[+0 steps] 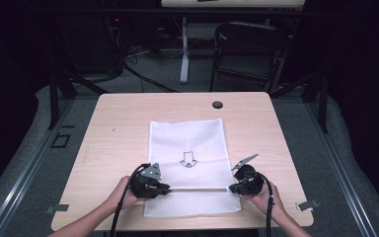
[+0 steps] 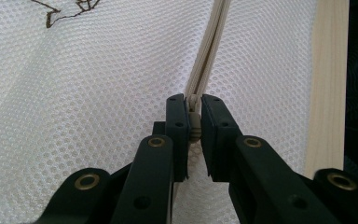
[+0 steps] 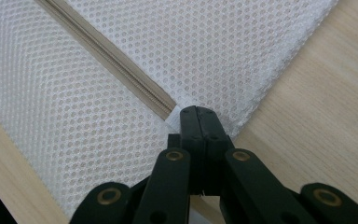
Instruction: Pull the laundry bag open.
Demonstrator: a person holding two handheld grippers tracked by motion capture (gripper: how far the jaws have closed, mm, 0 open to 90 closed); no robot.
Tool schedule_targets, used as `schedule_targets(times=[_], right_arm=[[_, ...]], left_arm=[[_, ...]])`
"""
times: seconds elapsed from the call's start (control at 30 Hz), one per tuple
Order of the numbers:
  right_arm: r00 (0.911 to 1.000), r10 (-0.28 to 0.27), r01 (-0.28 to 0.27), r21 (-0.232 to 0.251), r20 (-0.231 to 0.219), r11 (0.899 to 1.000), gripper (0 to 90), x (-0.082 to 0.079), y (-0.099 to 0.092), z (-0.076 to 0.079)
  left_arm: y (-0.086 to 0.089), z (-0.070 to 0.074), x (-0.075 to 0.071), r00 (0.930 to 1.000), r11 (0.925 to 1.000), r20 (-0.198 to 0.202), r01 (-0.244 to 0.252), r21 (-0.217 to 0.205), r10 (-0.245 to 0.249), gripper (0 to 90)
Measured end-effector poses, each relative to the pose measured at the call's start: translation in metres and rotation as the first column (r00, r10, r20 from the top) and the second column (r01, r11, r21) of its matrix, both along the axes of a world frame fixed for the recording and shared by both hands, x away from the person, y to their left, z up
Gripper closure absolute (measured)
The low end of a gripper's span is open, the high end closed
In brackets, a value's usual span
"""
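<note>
- Centrally on the pale wooden counter (image 1: 118,123) lay a white mesh bag (image 1: 187,138), flat, with a small dark arrow print on its face.
- A beige zipper (image 1: 197,189) crossed the bag near the person's edge.
- The left tool (image 2: 194,122) was clamped narrowly on the zipper pull (image 2: 194,125), its jaws pressing both sides of it.
- The right tool (image 3: 196,116) was fully closed, pinching the mesh edge where the zipper ended.
- The mesh was thin, perforated and limp; it would likely be light and would bunch under pull, so anchoring one end seemed necessary.
- The pull was small, hard and probably slippery; a firm grip on its flat sides suited it best.
- Both grip points sat at opposite ends of the zipper.
</note>
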State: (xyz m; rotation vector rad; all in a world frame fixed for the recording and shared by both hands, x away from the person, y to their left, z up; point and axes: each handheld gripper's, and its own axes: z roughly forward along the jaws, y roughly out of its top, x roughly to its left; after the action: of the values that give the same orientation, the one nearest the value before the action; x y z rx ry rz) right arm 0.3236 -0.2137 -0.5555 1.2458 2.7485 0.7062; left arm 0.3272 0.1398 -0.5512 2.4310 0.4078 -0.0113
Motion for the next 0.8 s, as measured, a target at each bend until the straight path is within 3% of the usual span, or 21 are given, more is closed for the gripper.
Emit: schedule_targets(times=[0.07,0.27,0.57,0.8], right_arm=[[1.0000,0.001,-0.001,0.000,0.001,1.000,90.0,0.000,0.000,0.000],[1.0000,0.001,-0.001,0.000,0.000,1.000,90.0,0.000,-0.001,0.000],[1.0000,-0.007,0.007,0.011,-0.001,1.000,90.0,0.000,0.000,-0.001],[1.0000,-0.004,0.004,0.013,-0.002,1.000,90.0,0.000,-0.001,-0.001]], left_arm=[[0.001,0.000,0.000,1.0000,0.9999,0.005,-0.003,0.016,0.003,82.4],[0.012,0.000,-0.001,0.9993,0.9993,-0.003,-0.038,-0.006,0.037,82.4],[0.017,0.002,-0.002,0.9995,0.9995,-0.001,-0.030,0.007,0.030,82.4],[0.031,0.001,-0.004,0.9980,0.9979,-0.002,-0.063,0.013,0.063,82.4]])
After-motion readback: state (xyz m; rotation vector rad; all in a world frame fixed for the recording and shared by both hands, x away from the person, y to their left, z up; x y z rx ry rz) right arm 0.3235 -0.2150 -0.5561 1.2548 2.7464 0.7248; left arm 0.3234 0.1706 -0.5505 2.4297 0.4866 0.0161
